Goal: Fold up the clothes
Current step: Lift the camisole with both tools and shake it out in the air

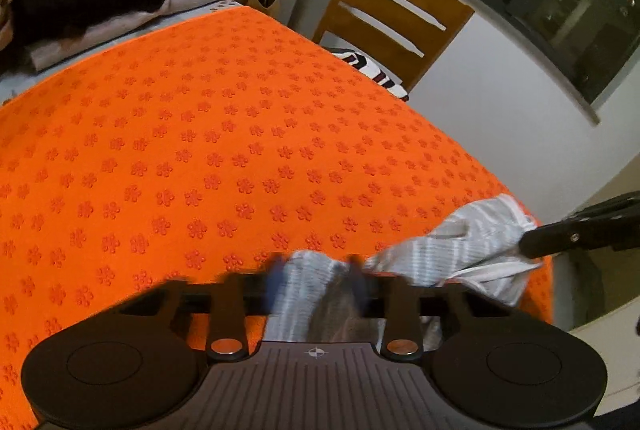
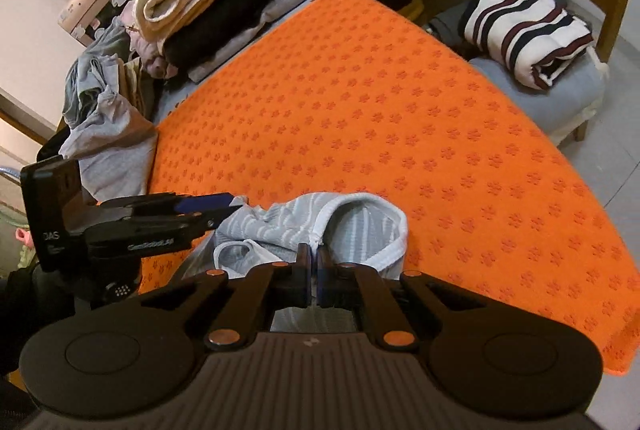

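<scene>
Both grippers pinch the striped garment (image 2: 320, 226), stretched left-right.

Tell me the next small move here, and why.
Probably carry the grey-and-white striped garment forward and spread it flat. Both the left hand-held gripper and the right hand-held gripper pinch it, bunched at the near edge of the orange flower-patterned mat, which lies bare beyond.

A garment (image 2: 320, 226) lies on the mat's (image 2: 360, 110) near edge, folded clothes (image 2: 208, 2) stacked behind.
</scene>
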`<state>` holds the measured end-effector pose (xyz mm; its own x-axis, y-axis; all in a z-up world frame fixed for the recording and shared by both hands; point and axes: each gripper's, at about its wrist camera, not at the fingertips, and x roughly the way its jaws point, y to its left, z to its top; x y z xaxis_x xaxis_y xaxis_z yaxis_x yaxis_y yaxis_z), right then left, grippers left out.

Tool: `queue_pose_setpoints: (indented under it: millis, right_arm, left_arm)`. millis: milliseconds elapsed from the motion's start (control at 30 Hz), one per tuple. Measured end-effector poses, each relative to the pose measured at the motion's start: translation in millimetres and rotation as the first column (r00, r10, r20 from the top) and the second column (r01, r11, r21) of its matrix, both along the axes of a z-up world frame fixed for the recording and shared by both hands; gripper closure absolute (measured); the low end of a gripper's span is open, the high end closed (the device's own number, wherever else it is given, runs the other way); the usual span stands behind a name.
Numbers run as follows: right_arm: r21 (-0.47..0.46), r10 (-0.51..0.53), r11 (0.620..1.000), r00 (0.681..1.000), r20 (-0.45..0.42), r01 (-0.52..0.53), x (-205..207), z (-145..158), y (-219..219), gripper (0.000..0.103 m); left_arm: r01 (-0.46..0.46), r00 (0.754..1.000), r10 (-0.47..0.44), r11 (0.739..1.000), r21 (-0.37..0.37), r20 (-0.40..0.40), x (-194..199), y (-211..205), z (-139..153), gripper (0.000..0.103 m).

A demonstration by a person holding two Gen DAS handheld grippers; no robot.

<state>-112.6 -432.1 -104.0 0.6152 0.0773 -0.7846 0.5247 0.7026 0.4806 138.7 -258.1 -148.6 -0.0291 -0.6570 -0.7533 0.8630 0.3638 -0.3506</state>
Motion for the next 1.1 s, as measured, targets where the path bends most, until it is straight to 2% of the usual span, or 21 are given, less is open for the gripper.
queue_pose_setpoints:
  millis: [133, 300, 467, 633, 700, 833, 900, 967, 1033, 1100]
  right_arm:
    - [-0.051, -0.015, 0.999, 1.000, 0.017, 0.016, -6, 11, 2, 0.100]
    - [-0.138, -0.023, 0.990, 0.998, 0.064, 0.031, -17, 40, 0, 0.100]
    - [-0.229, 0.012, 0.973, 0.992, 0.122, 0.017, -21, 76, 0, 0.100]
    - [-0.378, 0.034, 0.925, 0.986, 0.164, 0.031, -28, 124, -3, 0.100]
    - [-0.431, 0.048, 0.902, 0.982, 0.183, 0.036, -32, 146, -5, 0.100]
    - [-0.510, 0.115, 0.860, 0.972, 0.205, 0.006, -32, 185, -11, 0.100]
    - [-0.523, 0.131, 0.853, 0.966, 0.222, 0.004, -29, 195, -11, 0.100]
    - [-0.535, 0.147, 0.845, 0.960, 0.238, 0.003, -27, 206, -12, 0.100]
    - [-0.522, 0.145, 0.853, 0.954, 0.262, 0.014, -25, 213, -13, 0.100]
    - [-0.524, 0.163, 0.851, 0.954, 0.253, -0.006, -22, 214, -13, 0.100]
  left_arm:
    - [-0.065, 0.997, 0.067, 0.995, -0.075, 0.027, -2, 18, 21, 0.095]
    - [-0.169, 0.984, 0.178, 0.966, -0.194, 0.028, -7, 63, 80, 0.095]
    - [-0.139, 0.987, 0.155, 0.952, -0.274, 0.039, -38, 91, 141, 0.095]
    - [-0.078, 0.996, 0.090, 0.939, -0.336, 0.021, -72, 98, 184, 0.095]
    - [-0.064, 0.996, 0.083, 0.928, -0.368, 0.037, -82, 96, 200, 0.095]
    - [-0.093, 0.985, 0.148, 0.895, -0.436, 0.092, -83, 93, 234, 0.096]
    - [-0.119, 0.976, 0.190, 0.878, -0.464, 0.109, -80, 93, 246, 0.096]
    - [-0.133, 0.970, 0.212, 0.872, -0.472, 0.118, -79, 94, 252, 0.096]
    - [-0.140, 0.966, 0.226, 0.869, -0.474, 0.130, -78, 95, 257, 0.096]
    - [-0.141, 0.967, 0.223, 0.871, -0.471, 0.121, -79, 100, 261, 0.096]
